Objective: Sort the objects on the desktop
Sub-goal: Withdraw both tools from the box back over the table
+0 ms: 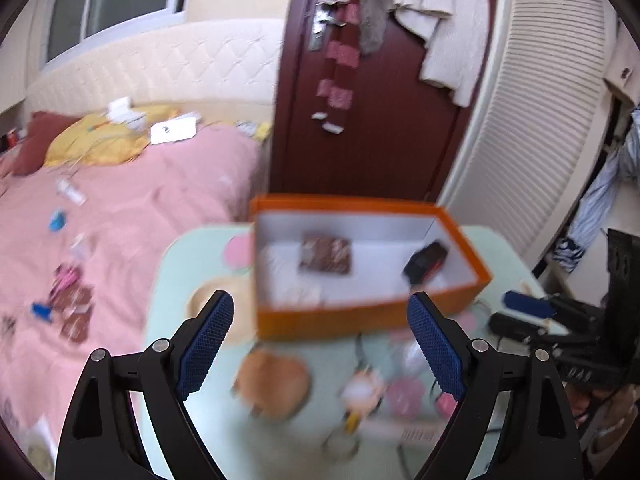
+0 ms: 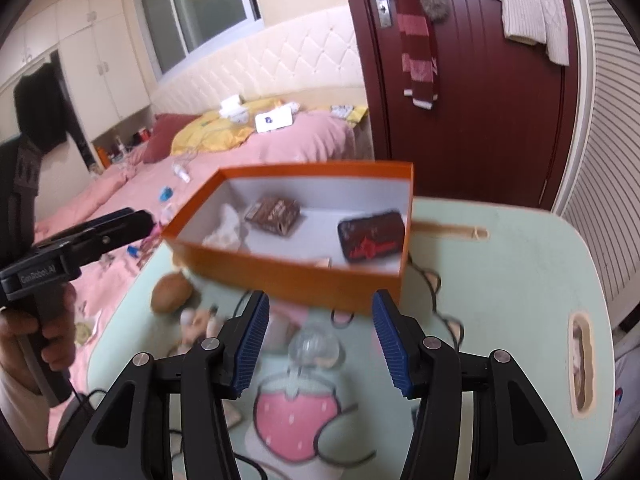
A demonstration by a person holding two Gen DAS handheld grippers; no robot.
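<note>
Sorting scene: a pale green table (image 2: 520, 264) beside a bed with a pink cover (image 1: 132, 208), an orange box (image 2: 296, 276) standing on the table
Left gripper (image 1: 320, 320): jaws spread wide with nothing between the blue pads — it hangs above the near part of the table, pointing toward the box; in the right wrist view it shows from the side at the left edge (image 2: 132, 220), held by a hand (image 2: 40, 344), and its opening cannot be judged there
Right gripper (image 2: 320, 316): jaws spread, nothing gripped, raised over the table in front of the box
Box contents: a brown patterned packet (image 2: 274, 213) near the middle, a black case with red markings (image 2: 372, 236) at the right end, something white and crumpled (image 2: 226, 224) at the left end
On the table, outside the box: a round clear item (image 2: 316, 350) just below the right gripper's pads, a brown rounded object (image 2: 172, 292) by the box's left corner, a small pale figure (image 2: 198, 322) next to it — blurred, so its kind cannot be told — and thin black cable (image 2: 436, 292)
Table print: a pink strawberry shape (image 2: 296, 416) near the front edge
</note>
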